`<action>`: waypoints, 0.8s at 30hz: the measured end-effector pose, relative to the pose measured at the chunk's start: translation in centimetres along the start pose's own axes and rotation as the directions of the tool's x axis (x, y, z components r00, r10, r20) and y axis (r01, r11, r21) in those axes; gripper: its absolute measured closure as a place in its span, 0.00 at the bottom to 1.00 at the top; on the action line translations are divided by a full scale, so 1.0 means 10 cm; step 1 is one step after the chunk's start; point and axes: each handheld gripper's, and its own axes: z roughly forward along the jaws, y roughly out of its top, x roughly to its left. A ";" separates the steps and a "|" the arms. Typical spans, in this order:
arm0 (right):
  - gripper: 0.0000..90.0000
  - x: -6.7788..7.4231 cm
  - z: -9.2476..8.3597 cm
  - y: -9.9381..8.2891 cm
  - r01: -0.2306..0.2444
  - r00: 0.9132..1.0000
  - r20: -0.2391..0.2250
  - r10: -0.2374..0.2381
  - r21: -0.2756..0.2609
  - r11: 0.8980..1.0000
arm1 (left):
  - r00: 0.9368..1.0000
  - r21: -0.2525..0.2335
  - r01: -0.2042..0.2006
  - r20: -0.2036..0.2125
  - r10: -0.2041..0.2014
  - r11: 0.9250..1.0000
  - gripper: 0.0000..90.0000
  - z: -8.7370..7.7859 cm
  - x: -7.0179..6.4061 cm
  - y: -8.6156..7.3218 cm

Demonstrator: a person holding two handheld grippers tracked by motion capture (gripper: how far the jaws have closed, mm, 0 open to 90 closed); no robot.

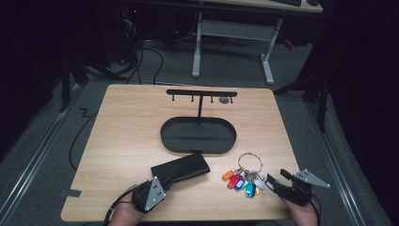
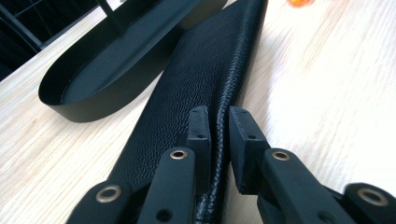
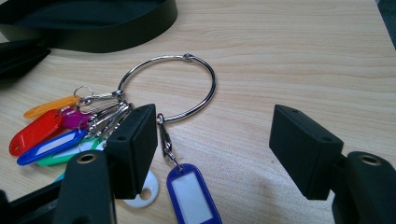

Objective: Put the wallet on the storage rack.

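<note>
High view first: the left gripper point(image 1: 165, 181) is sitting at the near edge of the wooden table point(image 1: 127, 136), a hand point(image 1: 123, 213) behind it, and its tips are lying against the near end of a black leather case point(image 1: 181, 168); that case is stretching away from the tips, up and to the right, towards a black oval tray point(image 1: 169, 141) that is standing just beyond its far end; a thin post with a hook bar point(image 1: 201, 92) is rising from the tray's back rim.

Left gripper view: the jaws are standing narrow, one on each side of the case's point(image 2: 201, 74) stitched edge, the left pad point(image 2: 200, 128) lying on the grained leather and the right pad point(image 2: 243, 135) sitting right at the edge; whether they are actually squeezing it I cannot tell; the tray point(image 2: 60, 100) is lying ahead and to the left of the tips.

Right gripper view: the right gripper point(image 3: 217, 142) is gaping wide, holding nothing; the key ring point(image 3: 205, 74) is lying just ahead, its near arc falling between the pads, and the coloured key tags point(image 3: 42, 135) are fanning out beyond the left pad; a blue tag point(image 3: 192, 191) is lying between the jaws, close to the left one; in the high view this gripper point(image 1: 272, 182) is resting just to the right of the bunch point(image 1: 242, 181).
</note>
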 end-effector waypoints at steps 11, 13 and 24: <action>0.36 0.01 0.02 0.02 0.003 1.000 -0.005 -0.003 0.001 1.000 | 0.993 -0.085 0.108 0.056 -0.104 0.991 0.91 -0.18 0.03 0.08; 0.36 0.01 0.02 0.02 0.001 1.000 -0.005 -0.001 0.000 1.000 | 0.991 -0.096 0.124 0.066 -0.118 0.988 0.91 -0.20 0.03 0.09; 0.36 0.01 0.03 0.02 0.003 1.000 -0.007 -0.003 -0.002 1.000 | 0.975 -0.141 0.207 0.113 -0.192 0.968 0.92 -0.29 0.07 0.13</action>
